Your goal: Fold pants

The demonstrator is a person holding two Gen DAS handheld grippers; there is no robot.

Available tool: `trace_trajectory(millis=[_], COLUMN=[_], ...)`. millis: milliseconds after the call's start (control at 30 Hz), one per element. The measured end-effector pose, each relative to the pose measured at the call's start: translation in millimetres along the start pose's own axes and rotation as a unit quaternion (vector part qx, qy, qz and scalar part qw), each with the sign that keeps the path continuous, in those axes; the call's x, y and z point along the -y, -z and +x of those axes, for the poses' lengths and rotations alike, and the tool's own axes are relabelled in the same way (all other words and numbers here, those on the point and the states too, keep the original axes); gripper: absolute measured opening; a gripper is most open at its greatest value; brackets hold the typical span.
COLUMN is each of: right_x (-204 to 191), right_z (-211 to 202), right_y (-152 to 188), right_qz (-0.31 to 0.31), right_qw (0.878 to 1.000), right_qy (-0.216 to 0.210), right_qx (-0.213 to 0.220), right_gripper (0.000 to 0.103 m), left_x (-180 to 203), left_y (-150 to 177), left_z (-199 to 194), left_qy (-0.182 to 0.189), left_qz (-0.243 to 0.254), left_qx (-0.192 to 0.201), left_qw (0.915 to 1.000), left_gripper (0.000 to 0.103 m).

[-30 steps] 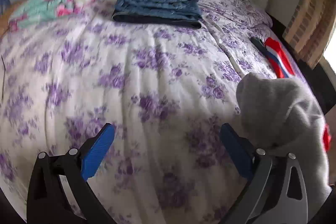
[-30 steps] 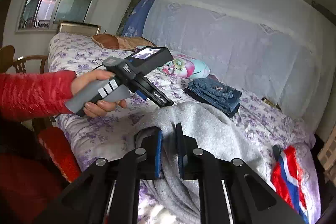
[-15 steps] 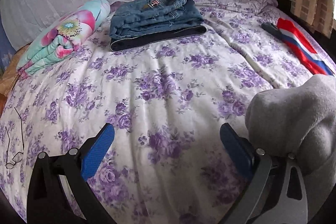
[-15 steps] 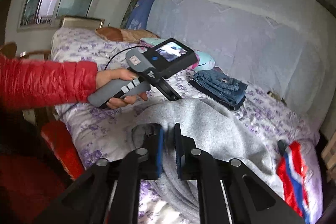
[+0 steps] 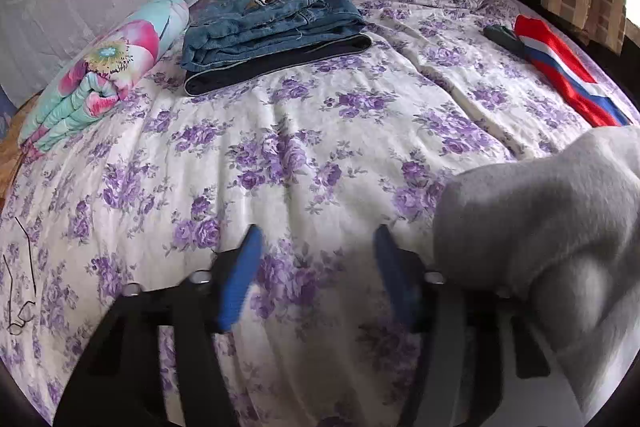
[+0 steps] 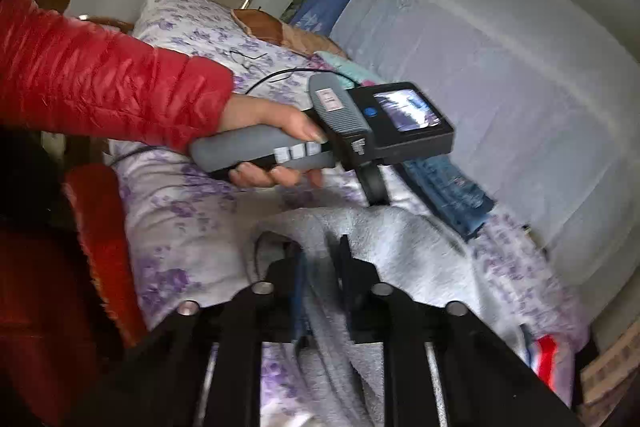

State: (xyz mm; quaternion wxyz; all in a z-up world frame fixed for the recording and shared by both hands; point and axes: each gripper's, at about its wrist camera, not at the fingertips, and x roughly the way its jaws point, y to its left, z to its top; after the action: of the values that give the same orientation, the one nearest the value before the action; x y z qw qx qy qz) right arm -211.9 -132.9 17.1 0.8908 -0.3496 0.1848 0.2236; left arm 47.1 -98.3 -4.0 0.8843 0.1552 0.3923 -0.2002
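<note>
Presently the left gripper point(image 5: 316, 267) hangs over the flowered bedspread point(image 5: 304, 131) with its jaws partly apart; they have just been closing from their widest, and only bare purple-flowered cover shows between the two blue pads point(image 5: 240, 279). Nothing is gripped on that side. A bulge of the grey pants point(image 5: 552, 211) rises just beside the outer face of the right-hand finger, at the bed's near right edge; whether cloth touches the finger cannot be told.

In the right wrist view, the right gripper point(image 6: 322, 279) has its jaws drawn nearly together on a fold of the grey pants point(image 6: 384, 247), the fabric passing between the pads and trailing down toward the camera. The rest of the garment lies heaped on the bedspread just ahead of the fingers.

Toward the far edge of the bed lies a stack of folded jeans point(image 5: 272, 27), a rolled floral quilt point(image 5: 100, 71) to its left. A red, white and blue cloth point(image 5: 560, 67) rests at the right edge. A red sleeve point(image 6: 100, 83) leads to the person's left hand point(image 6: 272, 143) on the left gripper's handle.
</note>
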Motion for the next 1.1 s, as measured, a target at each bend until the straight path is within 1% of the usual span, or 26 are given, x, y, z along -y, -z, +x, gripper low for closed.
trace_trajectory(millis=[33, 67, 100, 133, 167, 200, 267, 333, 400, 433, 467, 500, 533, 567, 600, 700, 733, 767, 800, 867, 900, 967, 1000, 1033, 1067, 1100], right_x=[1.7, 5.2, 9.9, 12.2, 16.1, 18.4, 20.6, 23.3, 24.0, 25.1, 25.9, 26.8, 26.8, 27.0, 27.6, 29.7, 30.6, 31.1, 30.8, 31.3, 32.3, 33.3, 32.4, 30.4, 26.2, 22.8], right_z=[-3.4, -9.9, -16.9, -20.6, -26.6, -30.3, -34.0, -34.2, -33.7, -33.2, -33.2, -33.0, -34.4, -36.6, -37.8, -40.2, -40.6, -40.5, -40.5, -41.6, -43.4, -47.7, -46.2, -44.2, -42.7, -42.4], right_y=[-0.2, -0.3, 0.0, 0.2, 1.5, 2.9, 4.8, 5.5, 5.8, 7.3, 8.5, 9.1, 9.6, 10.3, 9.9, 11.4, 12.4, 14.2, 15.6, 17.3, 16.9, 14.5, 13.1, 12.0, 11.0, 10.4], right_qz=[0.007, 0.019, 0.036, 0.045, 0.057, 0.063, 0.067, 0.069, 0.073, 0.074, 0.076, 0.077, 0.077, 0.077, 0.079, 0.086, 0.089, 0.092, 0.093, 0.094, 0.095, 0.094, 0.088, 0.082, 0.07, 0.06], right_qw=[1.0, 1.0, 0.999, 0.999, 0.998, 0.998, 0.998, 0.997, 0.997, 0.997, 0.997, 0.997, 0.997, 0.997, 0.997, 0.996, 0.996, 0.996, 0.995, 0.995, 0.995, 0.995, 0.996, 0.997, 0.997, 0.998], right_qy=[-0.003, -0.008, -0.016, -0.021, -0.026, -0.029, -0.021, -0.017, -0.018, -0.02, -0.023, -0.025, -0.025, -0.024, -0.023, -0.021, -0.023, -0.023, -0.022, -0.018, -0.016, -0.01, -0.013, -0.015, -0.012, -0.007], right_qx=[0.0, 0.002, 0.003, 0.002, -0.001, -0.005, -0.005, -0.001, 0.004, 0.005, 0.005, 0.005, 0.005, 0.005, 0.005, 0.003, 0.002, 0.0, 0.0, 0.0, 0.004, 0.012, 0.007, 0.002, 0.004, 0.008], right_gripper=[0.011, 0.011, 0.011, 0.011, 0.011, 0.01, 0.01, 0.01, 0.01, 0.01, 0.01, 0.01, 0.01, 0.01, 0.01, 0.009, 0.009, 0.009, 0.008, 0.007, 0.006, 0.006, 0.007, 0.008, 0.013, 0.027], left_x=[-1.1, -2.8, -5.2, -8.1, -11.8, -18.1, -25.2, -26.8, -24.5, -24.6, -26.7, -30.3, -34.9, -36.3, -35.4, -24.2, -24.0, -24.5, -27.0, -33.3, -37.1, -45.1, -49.4, -50.6, -50.6, -48.8], left_y=[-1.9, -4.3, -9.3, -14.1, -19.7, -28.9, -40.3, -43.9, -36.3, -27.9, -21.3, -15.6, -9.5, -6.0, -4.4, -5.0, -4.7, -3.6, -1.5, 1.0, 1.7, 3.5, 4.9, 5.4, 6.2, 7.7], left_z=[0.7, 1.2, 2.6, 4.4, 6.2, 9.1, 12.3, 5.4, -5.8, -14.1, -19.1, -22.4, -24.2, -25.0, -25.5, -19.8, -13.9, -6.3, 7.3, 28.7, 33.3, 34.0, 33.6, 32.8, 31.5, 28.5], left_qy=[-0.002, -0.005, -0.015, -0.022, -0.025, -0.017, 0.014, 0.055, 0.091, 0.114, 0.132, 0.155, 0.191, 0.219, 0.232, 0.222, 0.224, 0.233, 0.26, 0.295, 0.3, 0.313, 0.317, 0.317, 0.316, 0.31], left_qz=[-0.003, -0.009, -0.02, -0.028, -0.04, -0.062, -0.087, -0.092, -0.078, -0.064, -0.062, -0.069, -0.081, -0.088, -0.092, -0.091, -0.097, -0.108, -0.131, -0.166, -0.178, -0.196, -0.203, -0.203, -0.201, -0.192], left_qx=[-0.001, -0.001, -0.002, -0.003, -0.003, -0.006, -0.01, -0.003, 0.005, 0.008, 0.008, 0.005, -0.002, -0.007, -0.008, -0.013, -0.02, -0.031, -0.052, -0.082, -0.084, -0.074, -0.07, -0.068, -0.066, -0.063], left_qw=[1.0, 0.9999, 0.9997, 0.9994, 0.9989, 0.9979, 0.9961, 0.9942, 0.9928, 0.9914, 0.9892, 0.9855, 0.9782, 0.9717, 0.9684, 0.9707, 0.9694, 0.9659, 0.9554, 0.9375, 0.9333, 0.9265, 0.9239, 0.924, 0.925, 0.9289], left_gripper=[0.045, 0.033, 0.027, 0.016, 0.011, 0.011, 0.011, 0.011, 0.015, 0.029, 0.05, 0.059, 0.064, 0.064, 0.064, 0.065, 0.065, 0.065, 0.065, 0.065, 0.065, 0.066, 0.067, 0.068, 0.07, 0.071])
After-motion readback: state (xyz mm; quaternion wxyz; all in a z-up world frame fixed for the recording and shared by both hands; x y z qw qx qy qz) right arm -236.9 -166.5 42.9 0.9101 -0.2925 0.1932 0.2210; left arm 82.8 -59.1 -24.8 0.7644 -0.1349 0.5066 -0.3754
